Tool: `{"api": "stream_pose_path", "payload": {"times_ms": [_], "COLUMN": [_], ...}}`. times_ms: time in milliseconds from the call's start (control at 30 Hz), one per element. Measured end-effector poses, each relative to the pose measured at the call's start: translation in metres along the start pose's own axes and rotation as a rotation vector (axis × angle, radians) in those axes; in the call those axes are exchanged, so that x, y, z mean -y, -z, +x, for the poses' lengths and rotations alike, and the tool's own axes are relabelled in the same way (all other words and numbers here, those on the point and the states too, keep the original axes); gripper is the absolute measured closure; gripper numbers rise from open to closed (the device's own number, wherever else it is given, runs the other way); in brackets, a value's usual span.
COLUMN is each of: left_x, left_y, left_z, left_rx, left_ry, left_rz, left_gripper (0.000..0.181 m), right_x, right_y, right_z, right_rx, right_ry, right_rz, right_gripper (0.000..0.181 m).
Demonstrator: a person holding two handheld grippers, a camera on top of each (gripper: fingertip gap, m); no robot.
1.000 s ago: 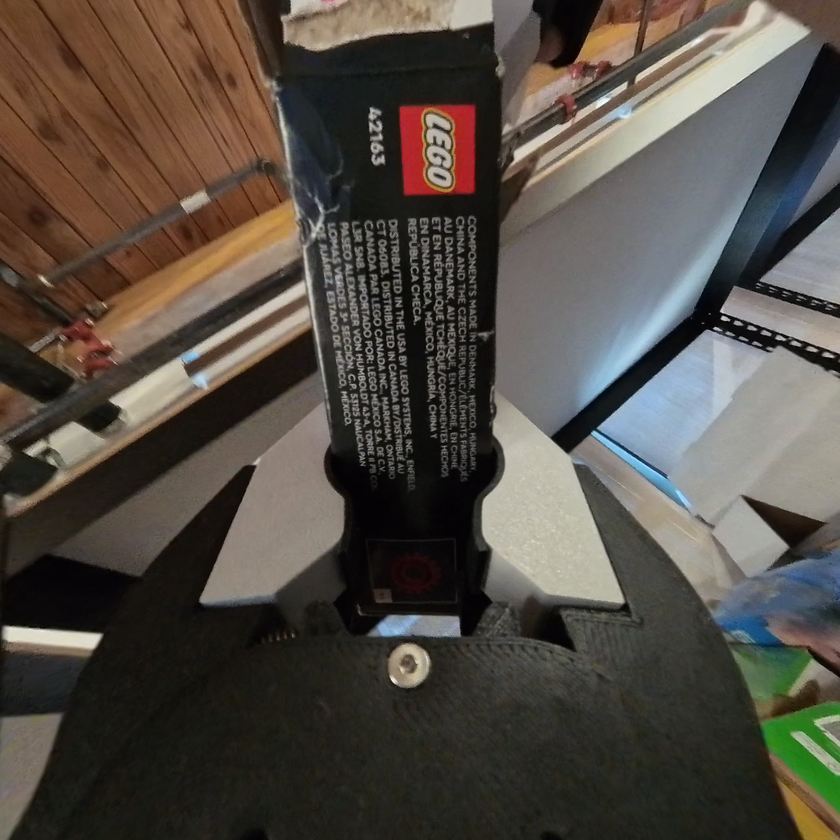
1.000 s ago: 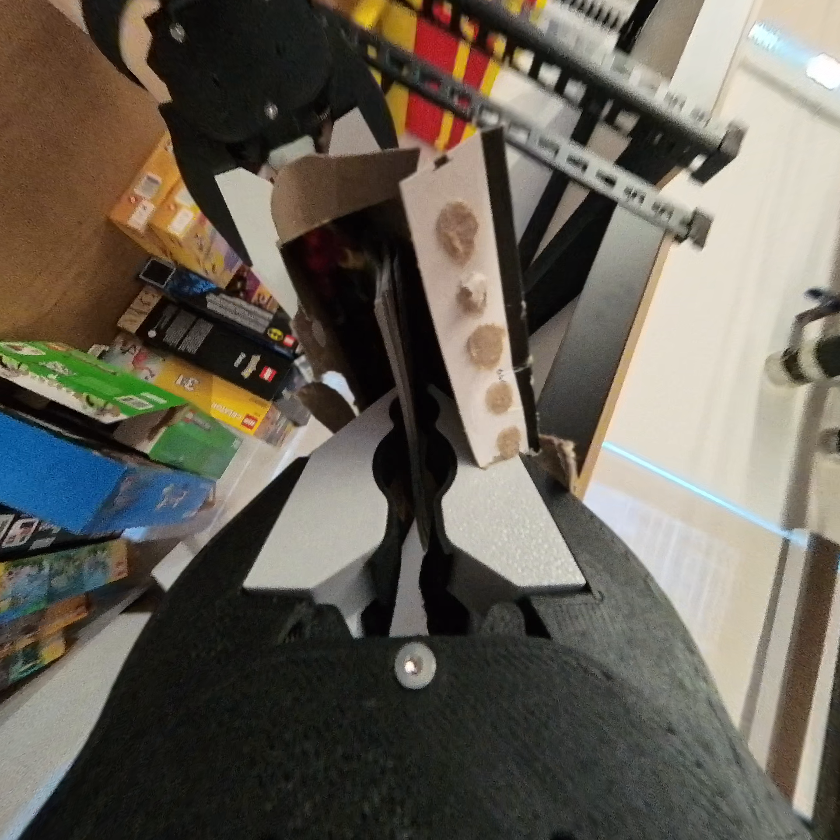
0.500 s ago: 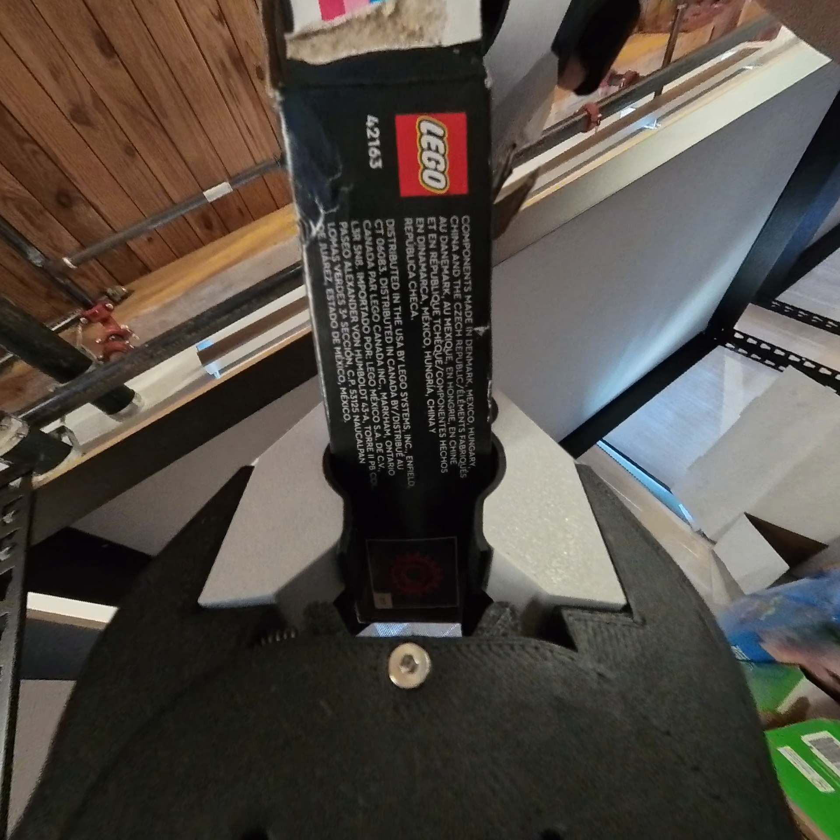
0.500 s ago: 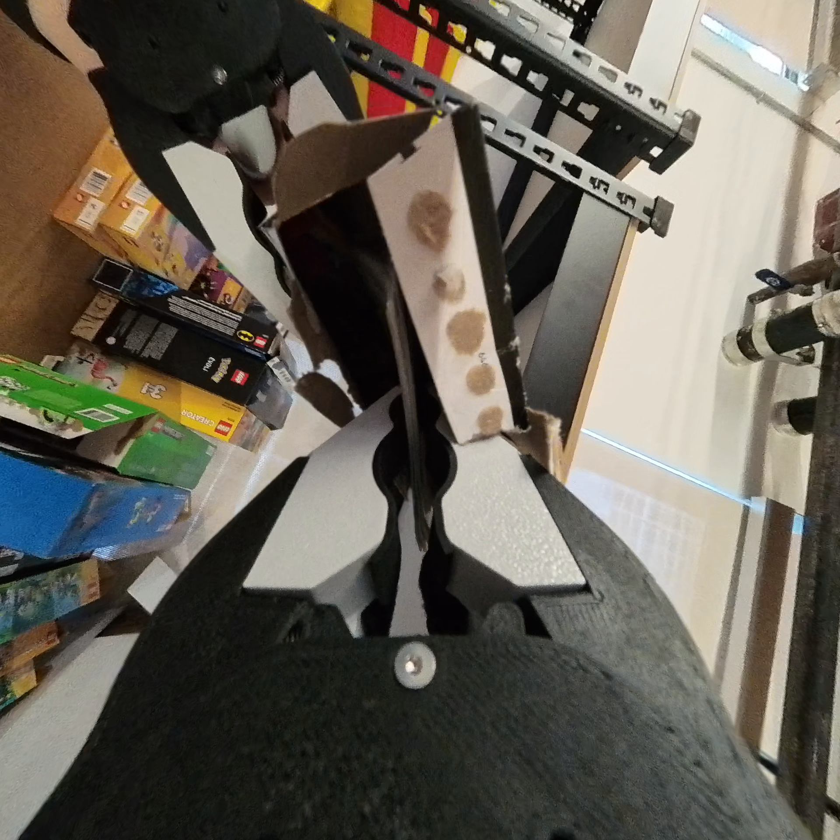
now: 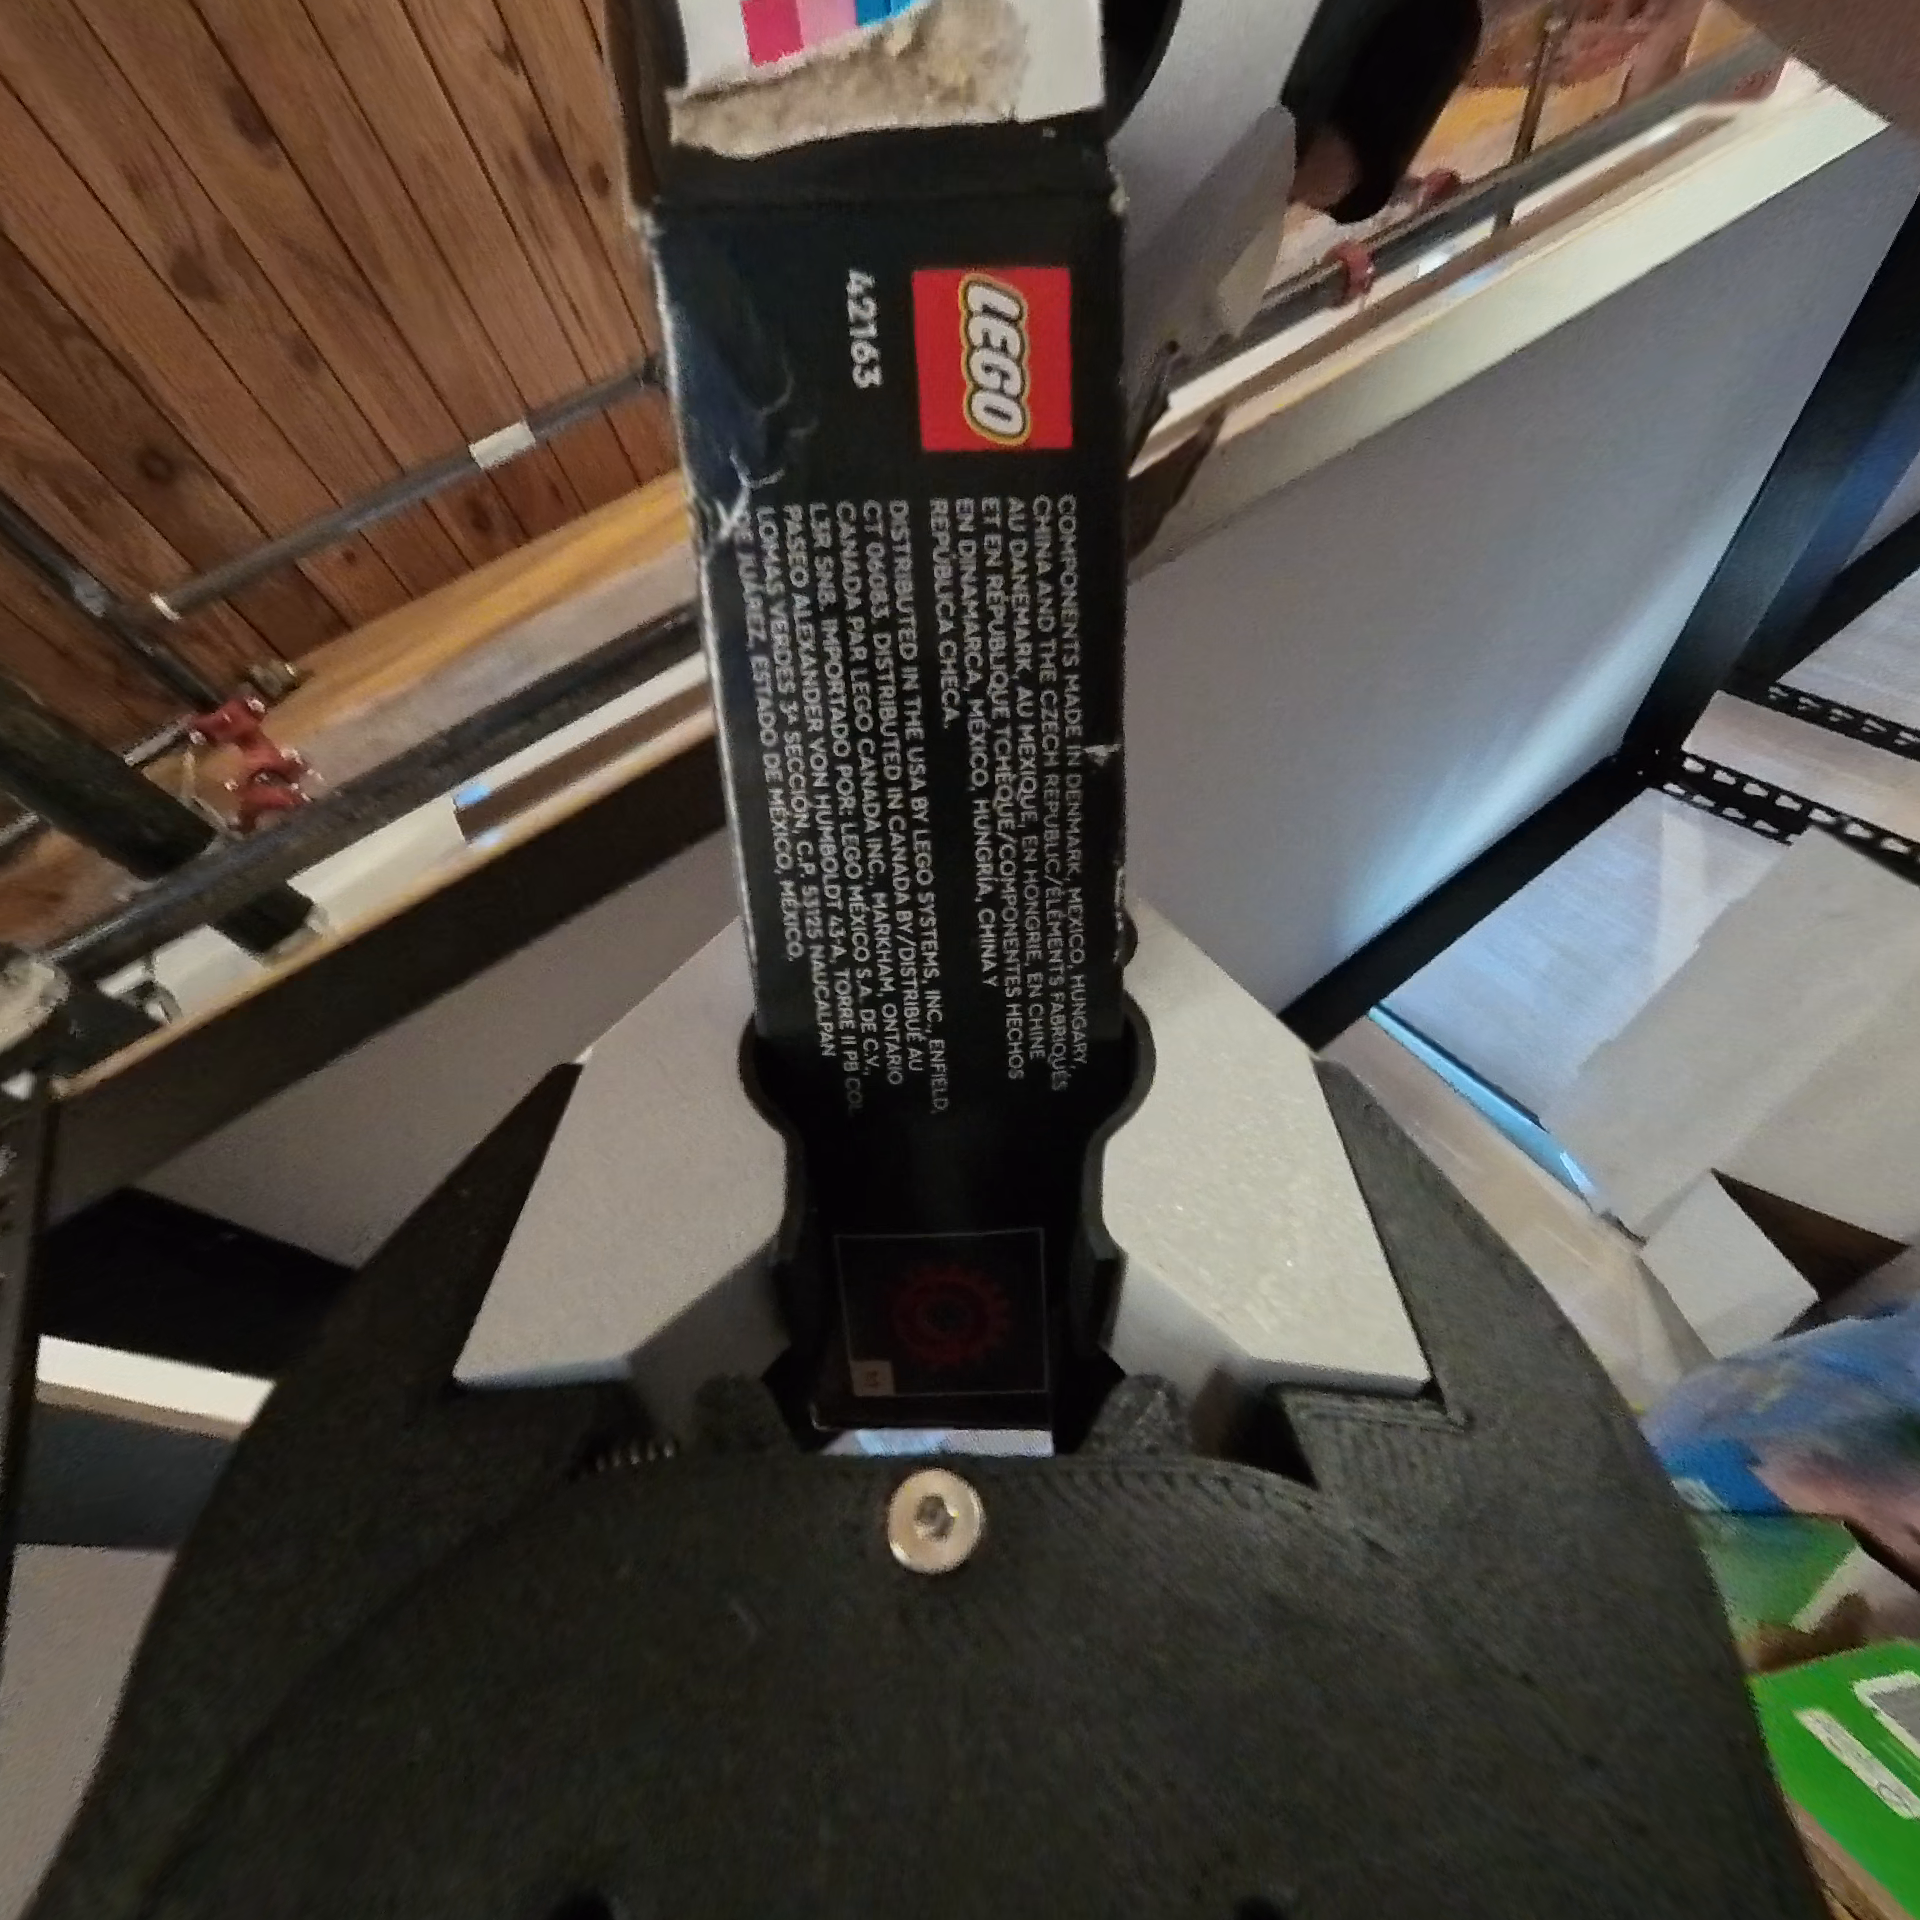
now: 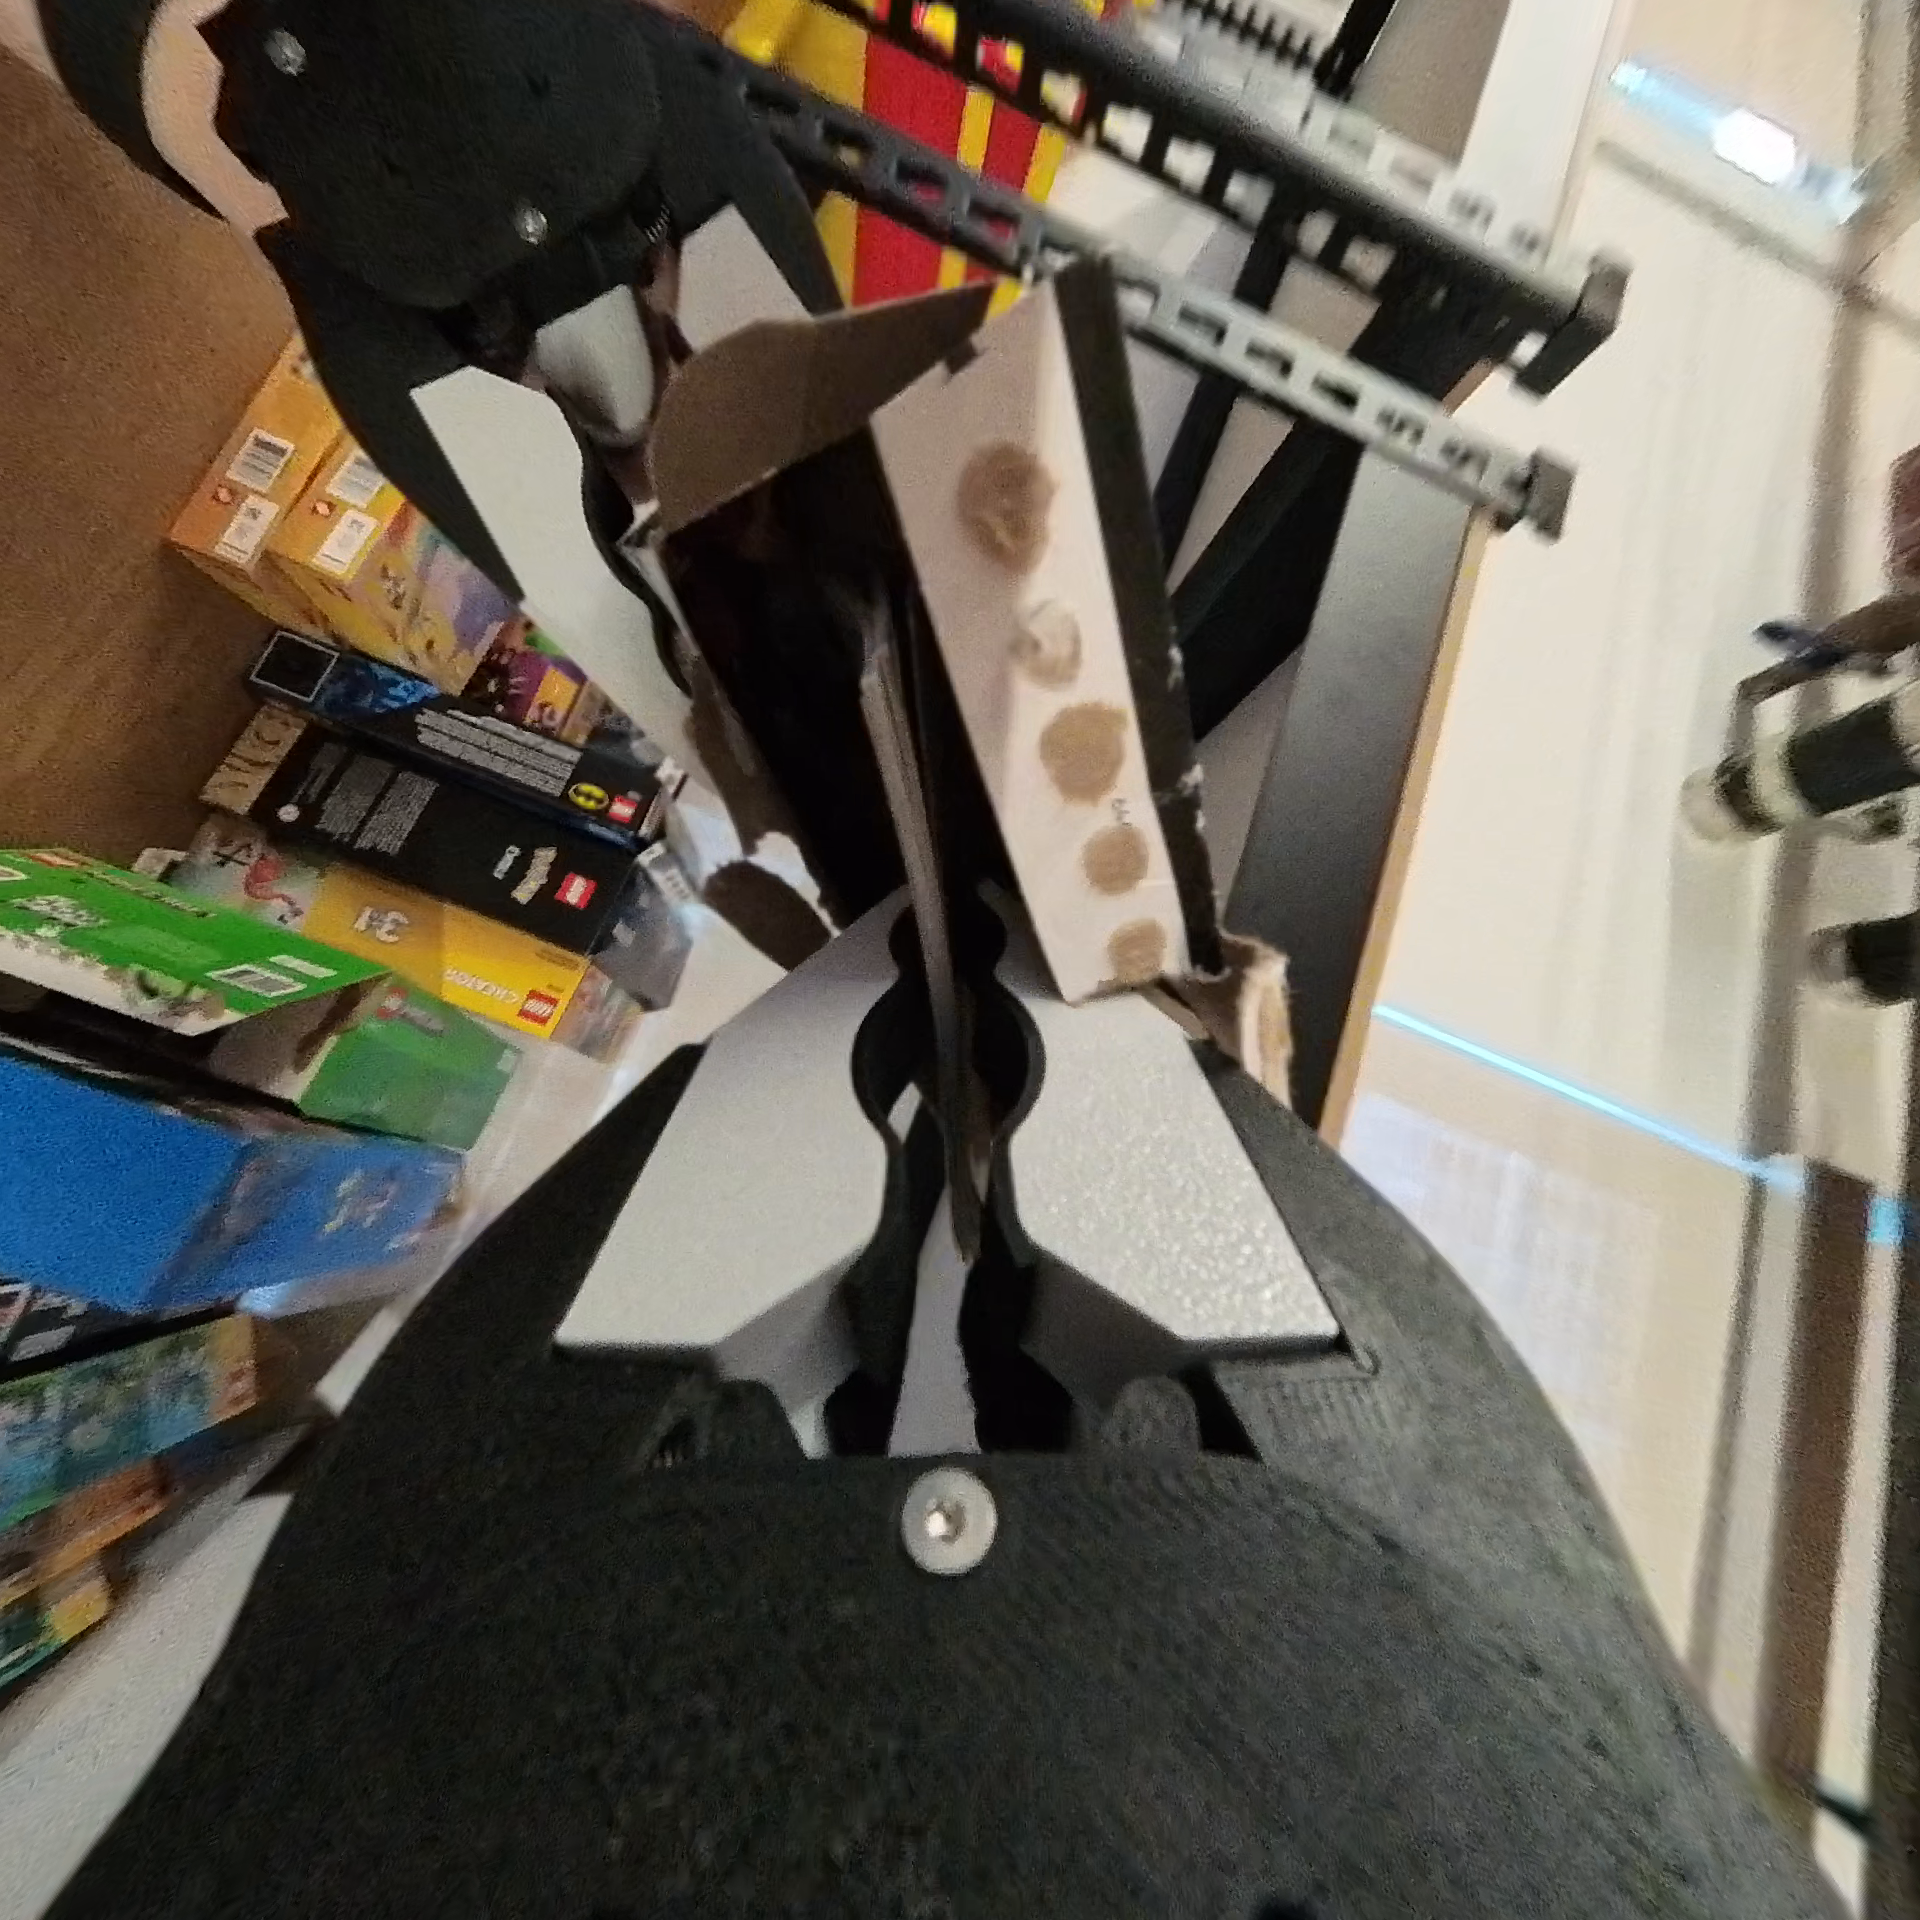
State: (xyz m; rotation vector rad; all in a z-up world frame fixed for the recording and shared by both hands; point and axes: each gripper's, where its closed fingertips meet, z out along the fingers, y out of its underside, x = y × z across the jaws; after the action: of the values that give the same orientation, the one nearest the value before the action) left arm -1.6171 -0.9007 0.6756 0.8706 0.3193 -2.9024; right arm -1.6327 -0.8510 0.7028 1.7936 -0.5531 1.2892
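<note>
Black cardboard box (image 5: 914, 665) clamped by both tools, held up in the air as before.

Left tool (image 5: 940, 1049) grips the box's narrow printed side between its grey fingers (image 5: 1236, 1164); that grip looks the same as a second ago. Right tool (image 6: 951, 1049) is closed on a thin dark flap (image 6: 914, 831) at the box's open end, beside a white flap with glue spots (image 6: 1049, 686). Since the earlier frame the right view has swung slightly and blurred. Beyond lie stacked toy boxes (image 6: 416, 790) and a black metal rack (image 6: 1195, 208).

Storeroom: black slotted metal shelving (image 6: 1299, 343), stacked toy-set boxes (image 6: 436, 790), wood-plank wall (image 5: 208, 312).
</note>
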Motion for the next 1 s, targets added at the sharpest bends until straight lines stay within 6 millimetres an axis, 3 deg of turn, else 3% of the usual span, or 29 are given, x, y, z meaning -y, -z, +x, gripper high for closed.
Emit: {"api": "stream_pose_path", "payload": {"times_ms": [67, 167, 267, 367, 467, 633, 1000], "left_x": [0.011, -0.012, 0.0, -0.013, 0.004, -0.005, -0.002], "left_y": [0.004, -0.001, 0.006, 0.006, 0.009, 0.004, 0.017], "left_z": [0.001, 0.002, 0.008, 0.007, 0.009, 0.014, 0.018], "left_rx": [0.008, -0.011, -0.017, -0.008, -0.005, -0.032, -0.068], "left_ry": [-0.024, 0.014, 0.007, 0.02, -0.008, 0.04, 0.078], "left_rz": [0.044, -0.022, 0.019, -0.02, 0.026, -0.019, -0.02], "left_gripper": [0.129, 0.129, 0.129, 0.129, 0.129, 0.128, 0.128], "right_x": [0.012, -0.013, 0.005, -0.011, 0.008, -0.004, 0.002], "right_y": [0.006, -0.015, -0.001, -0.012, 0.0, -0.024, -0.029], "right_z": [-0.001, -0.002, -0.006, -0.006, -0.013, -0.033, -0.023], "right_rx": [-0.011, 0.013, 0.006, 0.02, 0.019, 0.131, 0.17], "right_ry": [0.002, -0.015, -0.015, -0.035, -0.008, 0.055, 0.07], "right_rz": [0.074, -0.041, 0.065, 0.005, 0.113, 0.069, 0.041], "right_gripper": [0.18, 0.18, 0.18, 0.18, 0.18, 0.18, 0.179]}}
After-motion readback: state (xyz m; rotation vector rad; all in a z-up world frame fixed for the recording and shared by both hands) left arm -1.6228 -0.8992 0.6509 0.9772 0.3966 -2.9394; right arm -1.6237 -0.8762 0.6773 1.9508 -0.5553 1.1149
